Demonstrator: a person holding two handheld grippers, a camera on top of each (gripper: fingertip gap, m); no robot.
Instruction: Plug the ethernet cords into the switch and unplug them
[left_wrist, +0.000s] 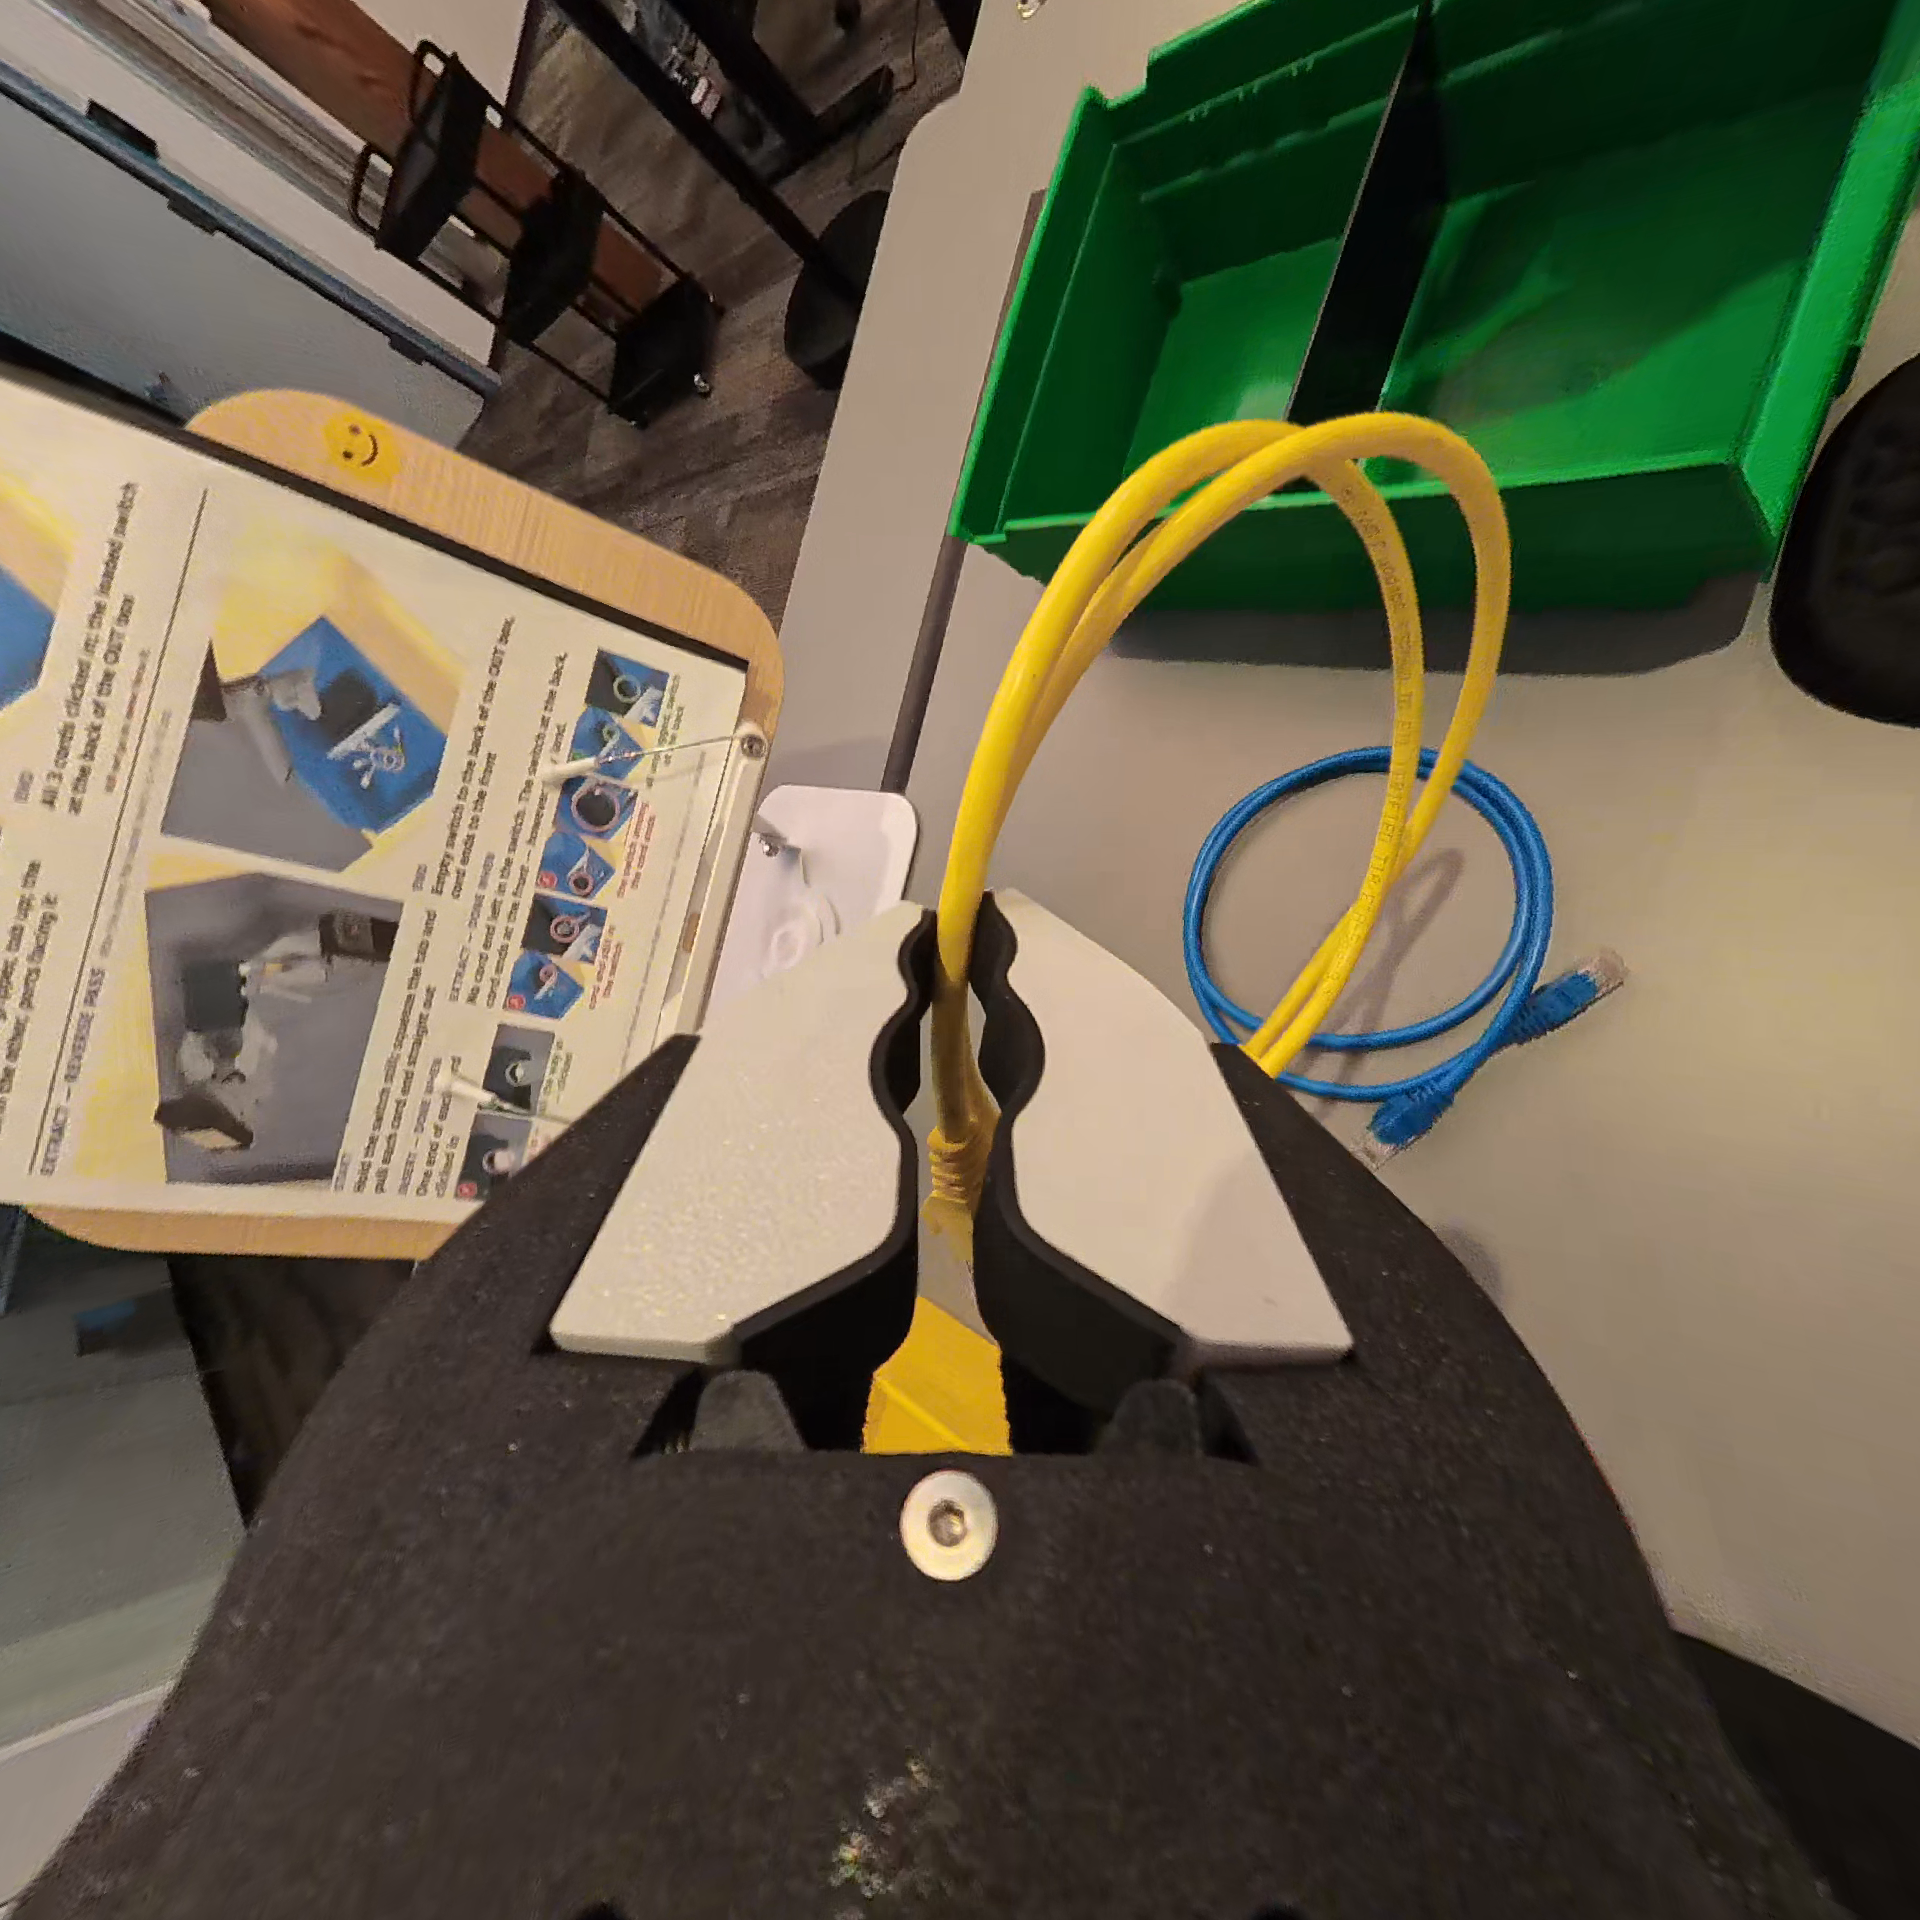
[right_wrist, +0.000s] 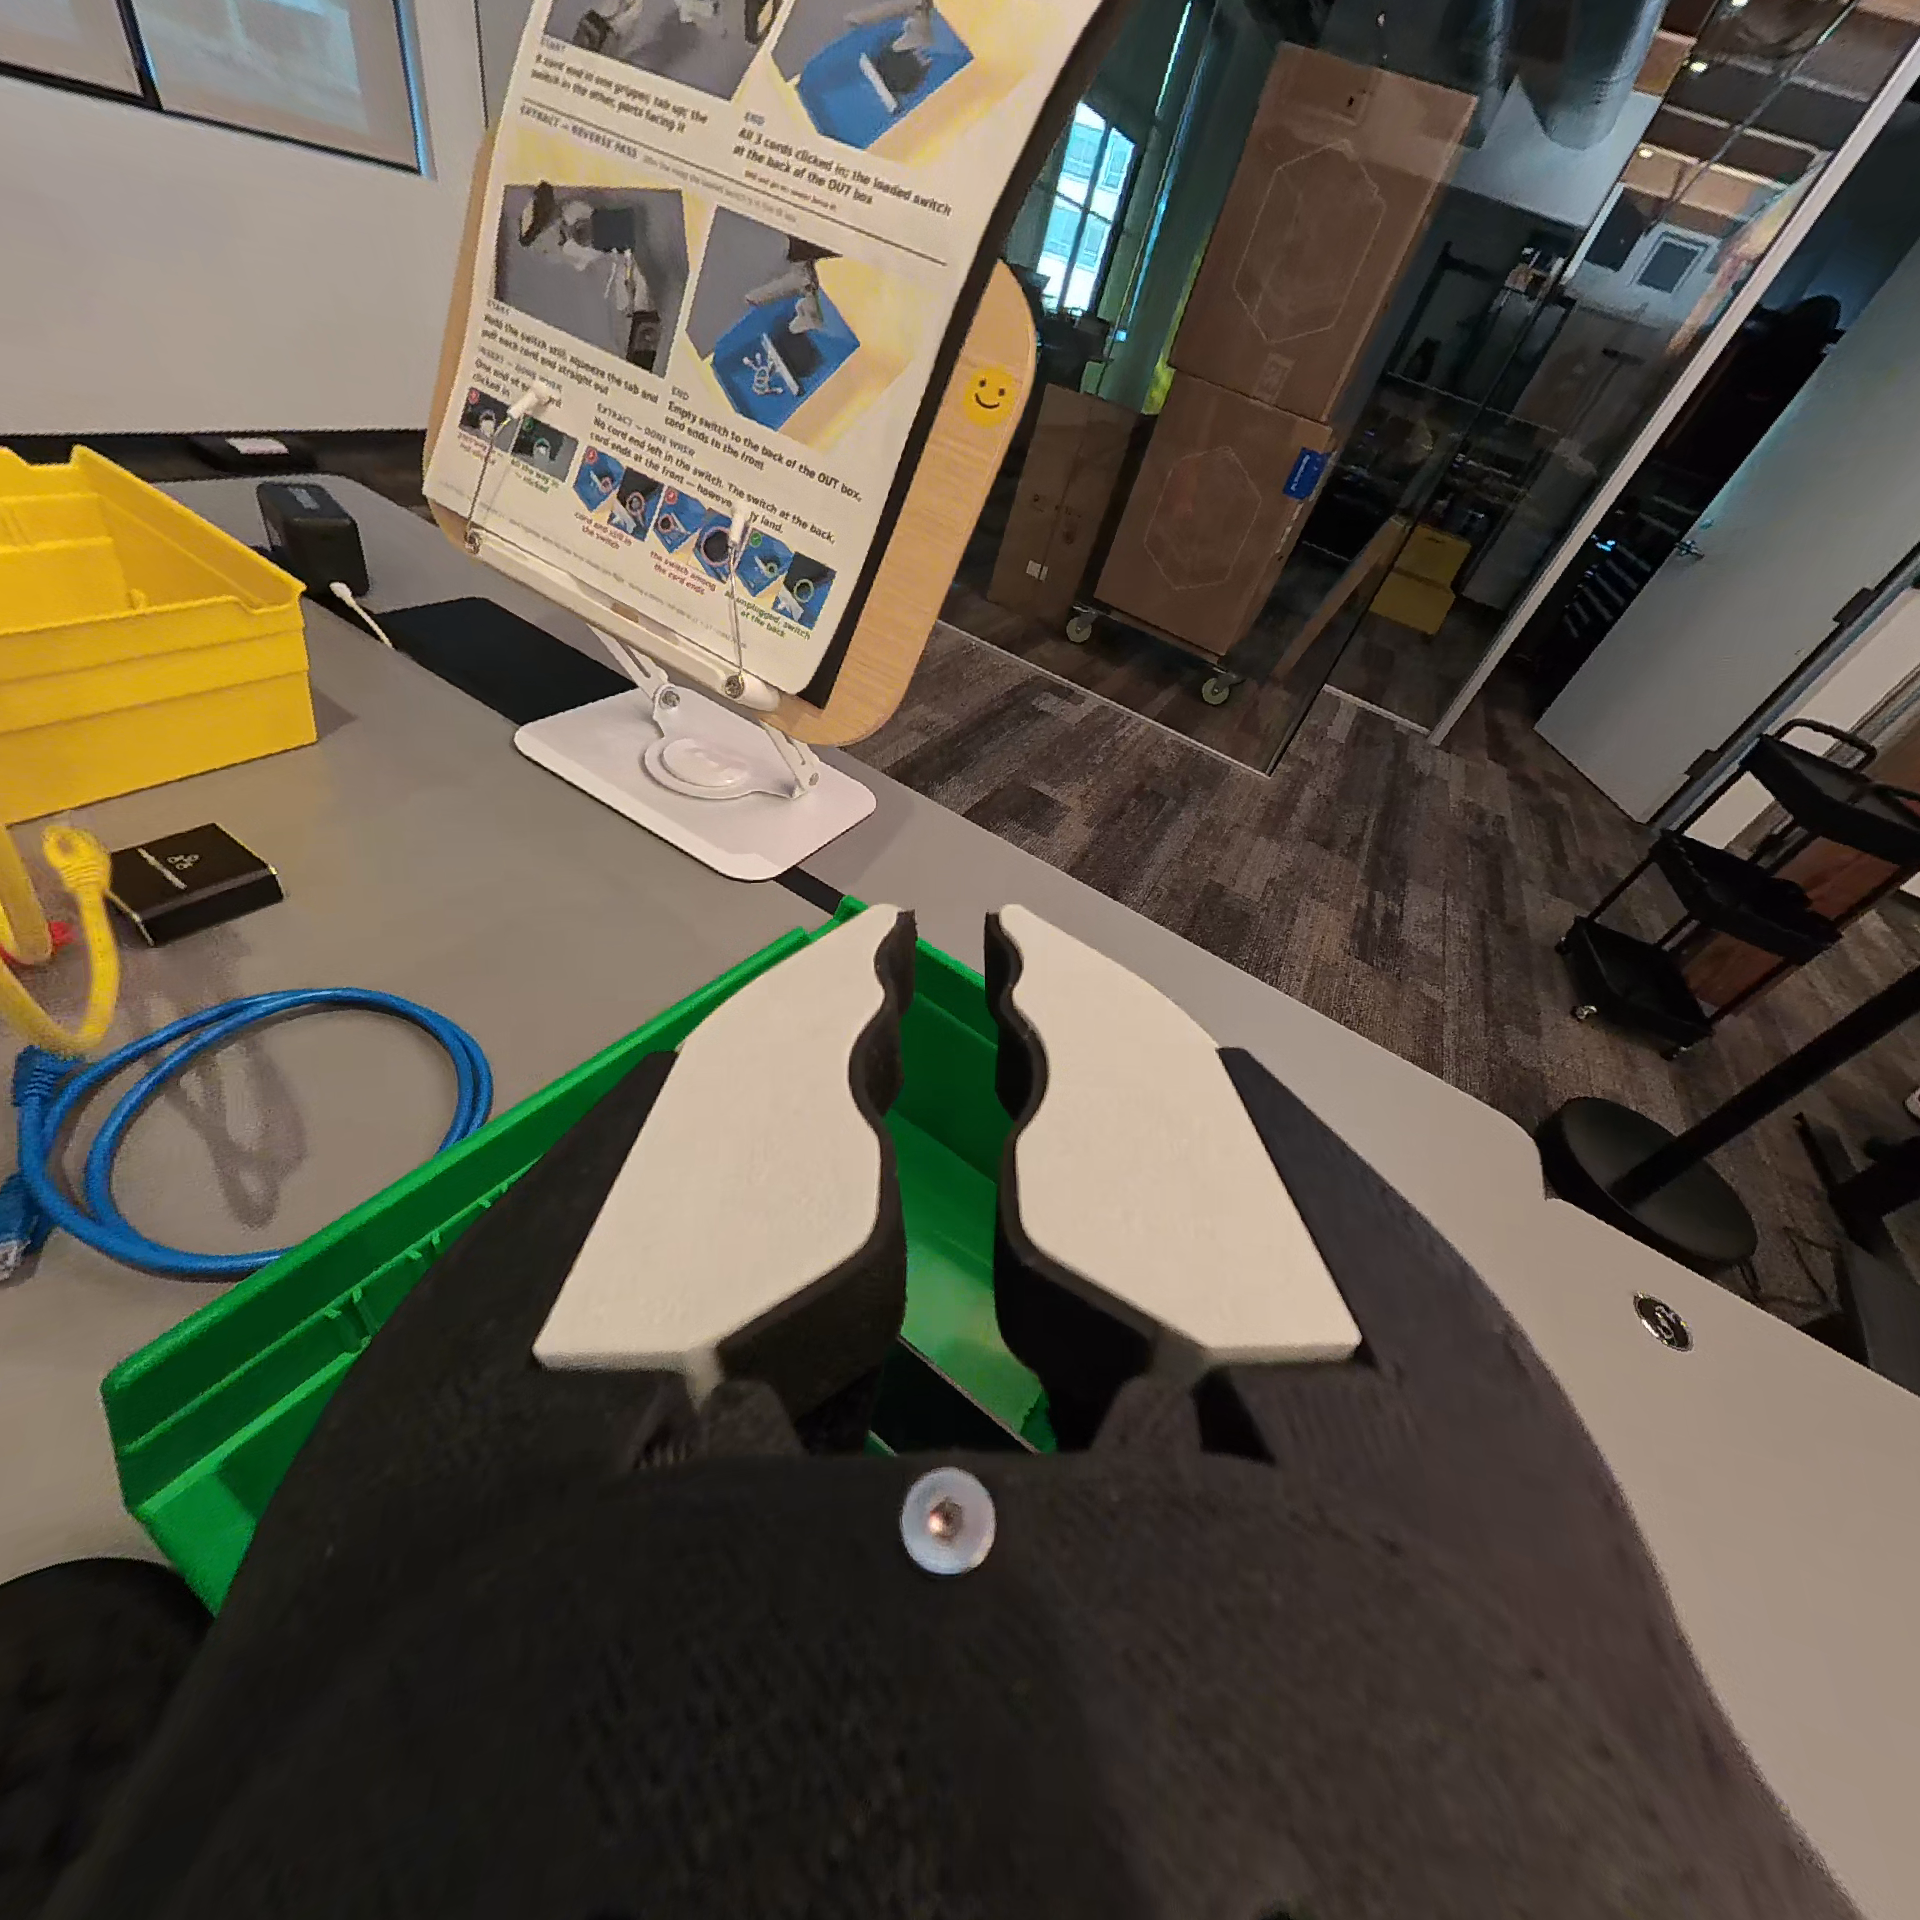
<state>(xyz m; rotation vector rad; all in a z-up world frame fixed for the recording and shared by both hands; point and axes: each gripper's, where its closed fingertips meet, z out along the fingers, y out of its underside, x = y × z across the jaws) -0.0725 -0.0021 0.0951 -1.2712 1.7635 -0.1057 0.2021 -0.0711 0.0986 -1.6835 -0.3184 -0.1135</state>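
My left gripper is shut on a yellow ethernet cord near its plug end, and holds it above the grey table. The cord loops up and back down past the fingers. It also shows at the left edge of the right wrist view. A coiled blue ethernet cord lies on the table to the right; it also shows in the right wrist view. A small black box, the switch, lies on the table. My right gripper is open and empty above a green bin.
The green bin stands at the back right of the left wrist view. A yellow bin stands at the far left. An instruction sheet on a wooden stand with a white base stands near the table edge. The grippers' ends are close to 30 cm from one another.
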